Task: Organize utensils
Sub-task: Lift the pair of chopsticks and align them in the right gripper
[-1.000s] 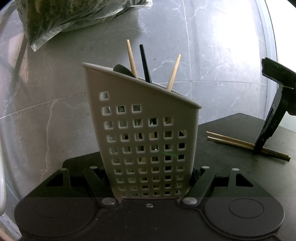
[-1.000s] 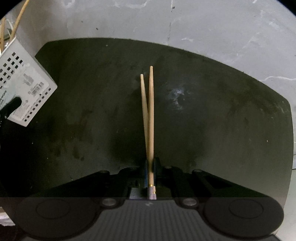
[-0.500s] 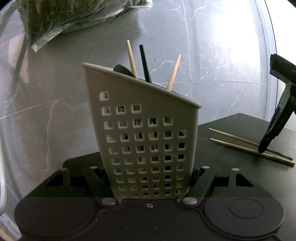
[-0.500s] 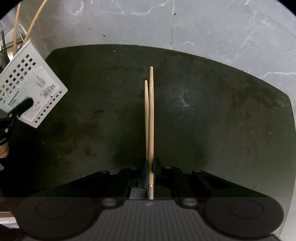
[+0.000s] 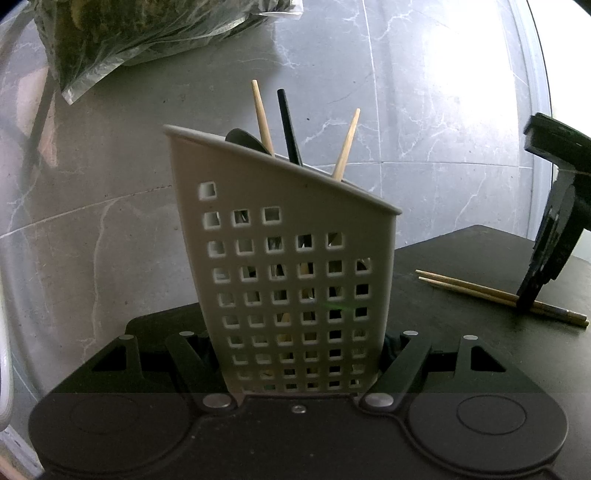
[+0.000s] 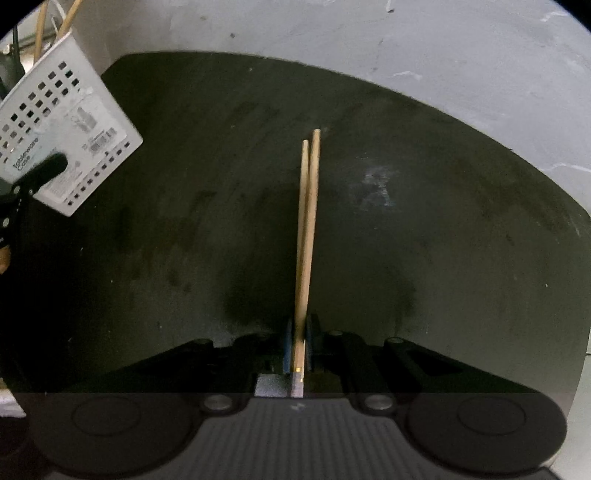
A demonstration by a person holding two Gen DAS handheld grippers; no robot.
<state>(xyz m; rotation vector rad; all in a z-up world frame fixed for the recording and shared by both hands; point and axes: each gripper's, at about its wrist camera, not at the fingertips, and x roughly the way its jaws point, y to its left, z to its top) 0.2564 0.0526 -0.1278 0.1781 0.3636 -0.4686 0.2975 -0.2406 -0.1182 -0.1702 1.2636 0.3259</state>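
Observation:
A grey perforated utensil holder (image 5: 295, 277) fills the left wrist view, and my left gripper (image 5: 299, 354) is shut on its lower sides. Two wooden chopsticks (image 5: 260, 110) and a black utensil (image 5: 286, 122) stick out of its top. In the right wrist view the holder (image 6: 62, 136) is tilted at the far left, its labelled base showing. A second pair of chopsticks (image 6: 308, 221) lies side by side on the black table (image 6: 443, 221). My right gripper (image 6: 300, 332) points steeply down with their thick ends between its blue pads. Its jaws are opening slightly, and the pads still touch the chopsticks (image 5: 480, 291).
A clear plastic bag (image 5: 147, 29) with dark green contents lies at the back left on the grey marble surface (image 5: 443, 92). The black table's far edge (image 6: 332, 70) curves close behind the chopstick tips. A white rim (image 5: 3, 369) shows at the left border.
The two chopsticks at the right gripper, splayed a second ago, now lie nearly parallel. The right gripper shifted slightly, so the holder shows larger in its view. The left gripper and holder stayed still.

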